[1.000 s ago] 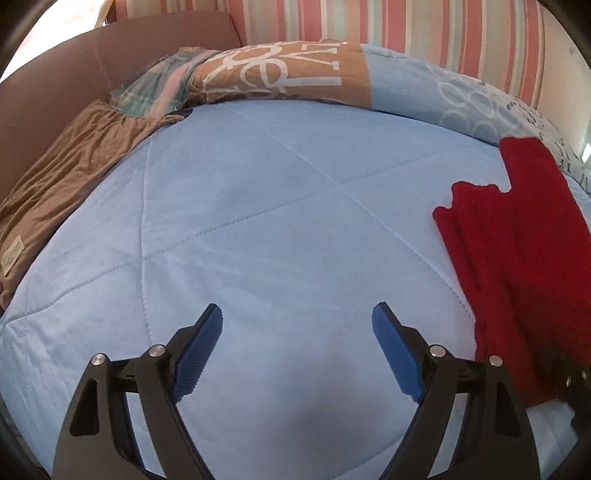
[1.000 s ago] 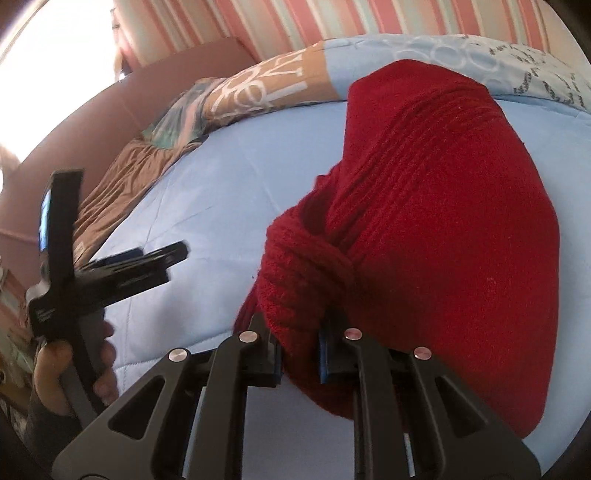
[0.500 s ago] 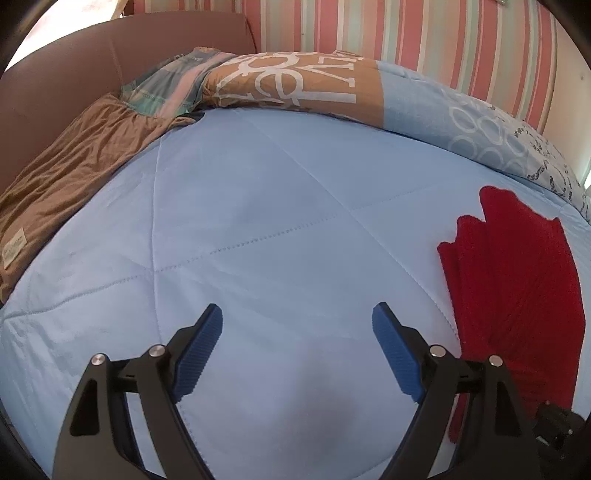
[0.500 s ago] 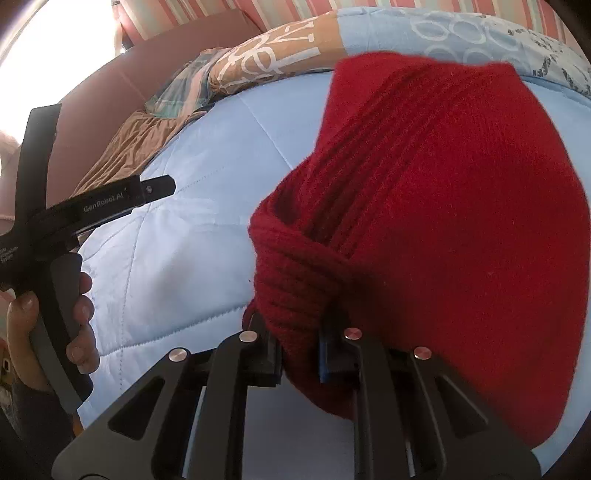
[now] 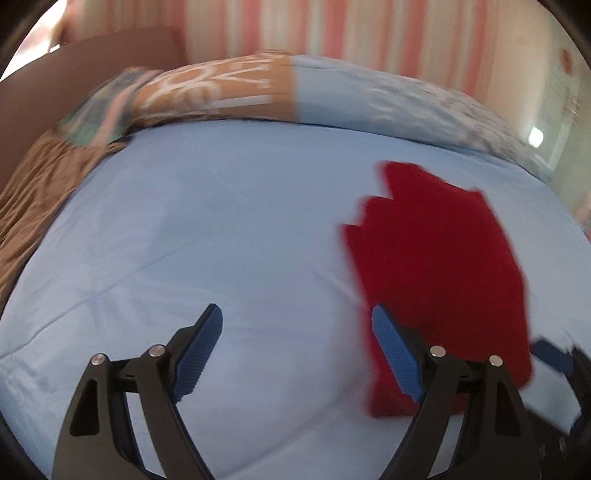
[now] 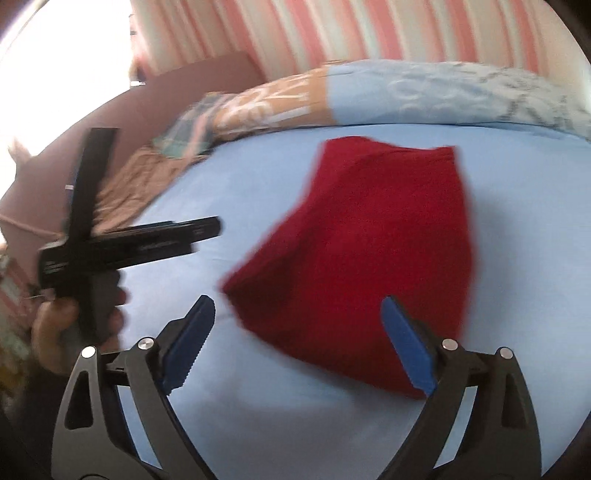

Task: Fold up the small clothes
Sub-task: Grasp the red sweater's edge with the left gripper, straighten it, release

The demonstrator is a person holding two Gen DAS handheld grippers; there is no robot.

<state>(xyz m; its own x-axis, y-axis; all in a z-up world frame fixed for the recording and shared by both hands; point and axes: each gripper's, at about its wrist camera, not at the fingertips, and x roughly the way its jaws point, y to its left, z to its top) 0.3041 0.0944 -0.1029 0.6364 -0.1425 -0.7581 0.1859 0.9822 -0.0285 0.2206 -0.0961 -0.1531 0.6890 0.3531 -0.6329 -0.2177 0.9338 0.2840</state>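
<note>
- The left tongs [image 5: 295, 332], black-framed with blue ribbed pads, hover low over the pale blue quilted bed cover [image 5: 221, 240] with the jaws spread wide and nothing between them.
- In the left wrist view their right-hand pad [image 5: 391, 354] overlaps the near left edge of the one red knitted garment [image 5: 436, 266]; whether it touches the cloth cannot be told.
- The right tongs [image 6: 299, 343], of the same make, are likewise wide open and grip nothing.
- The red knitted garment [image 6: 369, 258] lies folded into a rough wedge on the bed cover [image 6: 517, 221], directly ahead of the right tongs and free of both pads.
- Seen from the right wrist, the person's left hand [image 6: 70, 325] wraps the black handle of the left tongs [image 6: 218, 225], which point level across the bed toward the garment and stop short of it.
- A corner of the right tongs [image 5: 554, 358] shows at the lower right edge of the left wrist view, just beside the garment.
- One long patterned bolster in tan, pale blue and teal [image 5: 258, 92] lies along the far edge of the bed.
- One brown cloth [image 5: 33, 199] is draped at the bed's left side.
- A wall with pink and white stripes [image 6: 369, 29] stands behind.
- Both views are blurred by motion.
</note>
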